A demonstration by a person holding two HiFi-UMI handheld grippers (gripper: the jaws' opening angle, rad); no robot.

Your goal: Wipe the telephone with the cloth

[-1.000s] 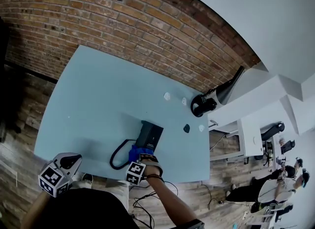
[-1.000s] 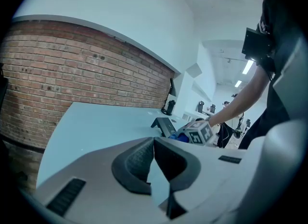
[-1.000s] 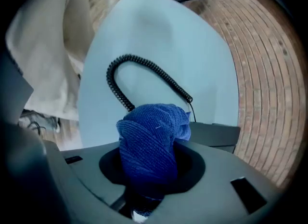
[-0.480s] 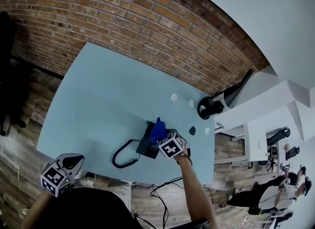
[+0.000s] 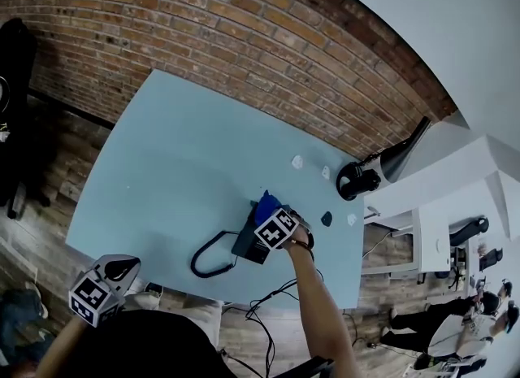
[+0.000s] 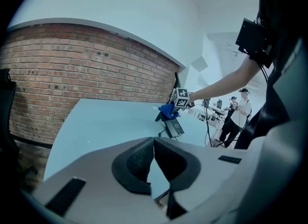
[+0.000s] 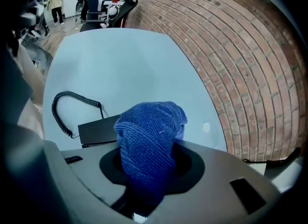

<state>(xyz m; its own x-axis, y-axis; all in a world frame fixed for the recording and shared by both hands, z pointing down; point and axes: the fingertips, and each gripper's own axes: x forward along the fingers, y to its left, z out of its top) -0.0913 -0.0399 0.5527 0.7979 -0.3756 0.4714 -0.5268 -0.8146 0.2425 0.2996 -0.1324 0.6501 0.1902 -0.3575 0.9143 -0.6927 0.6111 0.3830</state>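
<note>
right claw (image 7: pixel 147 170): clamped on blue knitted cloth (image 7: pixel 149 131) | black telephone (image 7: pixel 98 130): just beneath, by worktop's (image 5: pixel 179 149) near edge | left claw (image 6: pixel 153 163): closed, empty, farther

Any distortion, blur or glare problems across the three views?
Head view: heavy fisheye, so the table edges and brick wall bow; light is even with no glare. Left gripper view: black vignette in the corners, left claw close and soft, phone small but clear. Right gripper view: the cloth weave is sharp up top, its lower end goes dark and soft, and the brick courses curve.
</note>
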